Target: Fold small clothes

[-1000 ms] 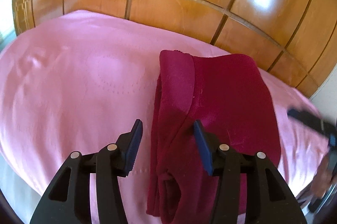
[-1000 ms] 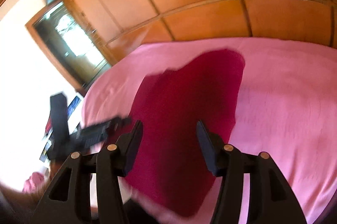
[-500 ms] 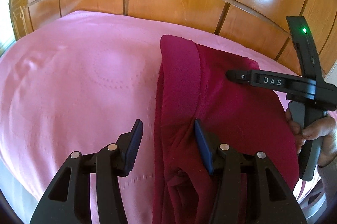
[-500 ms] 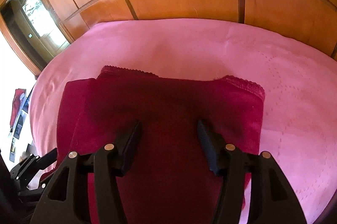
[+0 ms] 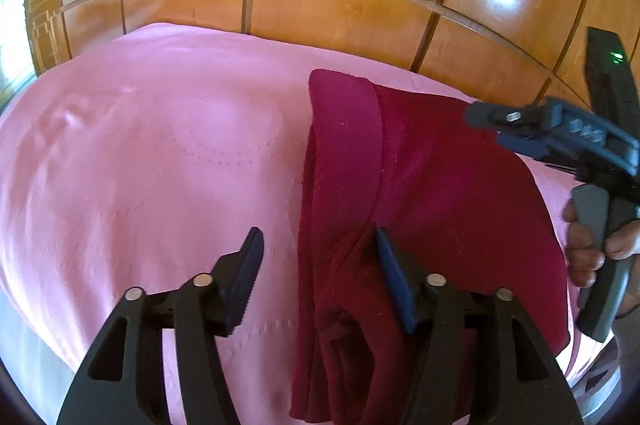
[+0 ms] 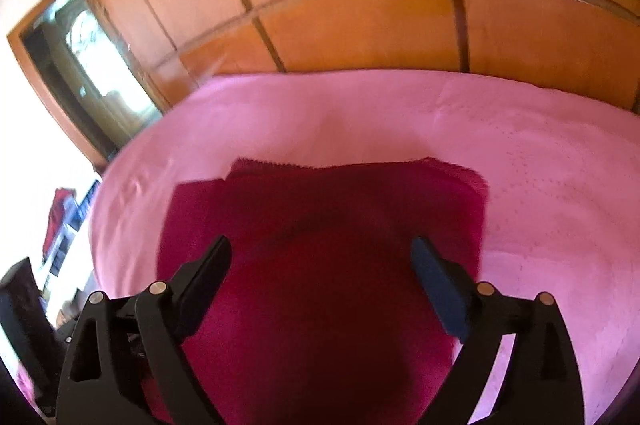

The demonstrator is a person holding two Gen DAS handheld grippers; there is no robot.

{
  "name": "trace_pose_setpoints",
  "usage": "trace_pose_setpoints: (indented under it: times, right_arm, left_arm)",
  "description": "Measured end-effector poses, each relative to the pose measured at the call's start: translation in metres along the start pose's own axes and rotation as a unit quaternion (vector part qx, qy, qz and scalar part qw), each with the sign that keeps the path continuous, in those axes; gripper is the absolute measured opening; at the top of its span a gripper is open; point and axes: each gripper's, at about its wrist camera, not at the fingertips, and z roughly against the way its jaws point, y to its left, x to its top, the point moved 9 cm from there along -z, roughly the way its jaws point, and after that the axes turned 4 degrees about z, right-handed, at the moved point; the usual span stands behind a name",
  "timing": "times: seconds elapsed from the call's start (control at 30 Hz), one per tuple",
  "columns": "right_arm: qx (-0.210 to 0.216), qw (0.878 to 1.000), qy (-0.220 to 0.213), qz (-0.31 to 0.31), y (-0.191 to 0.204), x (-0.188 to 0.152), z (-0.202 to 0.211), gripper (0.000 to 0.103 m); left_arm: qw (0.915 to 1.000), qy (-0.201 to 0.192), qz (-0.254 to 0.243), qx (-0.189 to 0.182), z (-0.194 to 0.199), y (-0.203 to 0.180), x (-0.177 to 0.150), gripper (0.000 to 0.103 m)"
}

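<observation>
Red garment (image 5: 432, 193) lies lengthwise away from left tool (image 5: 316, 273), released, straddling its near-left edge; right tool (image 6: 320, 273) released above.

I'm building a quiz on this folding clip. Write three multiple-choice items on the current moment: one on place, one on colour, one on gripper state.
1. Where does the garment lie?
A. on the pink bedspread
B. on a wooden floor
C. in a basket

2. What colour is the garment?
A. blue
B. dark red
C. white

3. How does the left gripper stand?
A. shut on the garment
B. out of view
C. open

Answers: 1 A, pink cloth surrounds it; 2 B, it is dark red in both views; 3 C, its fingers stand apart, gripping nothing.
</observation>
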Motion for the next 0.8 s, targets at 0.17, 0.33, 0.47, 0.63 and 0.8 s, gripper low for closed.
trace_pose_setpoints:
  times: [0.17,0.33,0.47,0.63,0.8]
  right_arm:
    - [0.026,0.999,-0.01,-0.046,-0.018,-0.005,0.022,0.094]
    - [0.055,0.996,0.013,-0.073,-0.029,-0.026,0.022,0.095]
    - [0.087,0.992,0.037,-0.088,-0.028,-0.045,0.013,0.095]
    - [0.118,0.987,0.049,-0.099,-0.021,-0.052,0.002,0.096]
    - [0.14,0.984,0.054,-0.099,-0.018,-0.053,-0.003,0.092]
  left_arm:
    - [1.0,0.0,0.0,-0.002,0.001,0.001,-0.002,0.061]
    - [0.9998,0.002,0.007,-0.017,-0.001,0.005,-0.004,0.061]
    - [0.9992,0.005,0.015,-0.036,-0.005,0.009,-0.006,0.061]
    - [0.9983,0.004,0.02,-0.055,-0.008,0.011,-0.009,0.061]
    - [0.9952,0.007,0.033,-0.092,-0.011,0.013,-0.014,0.061]
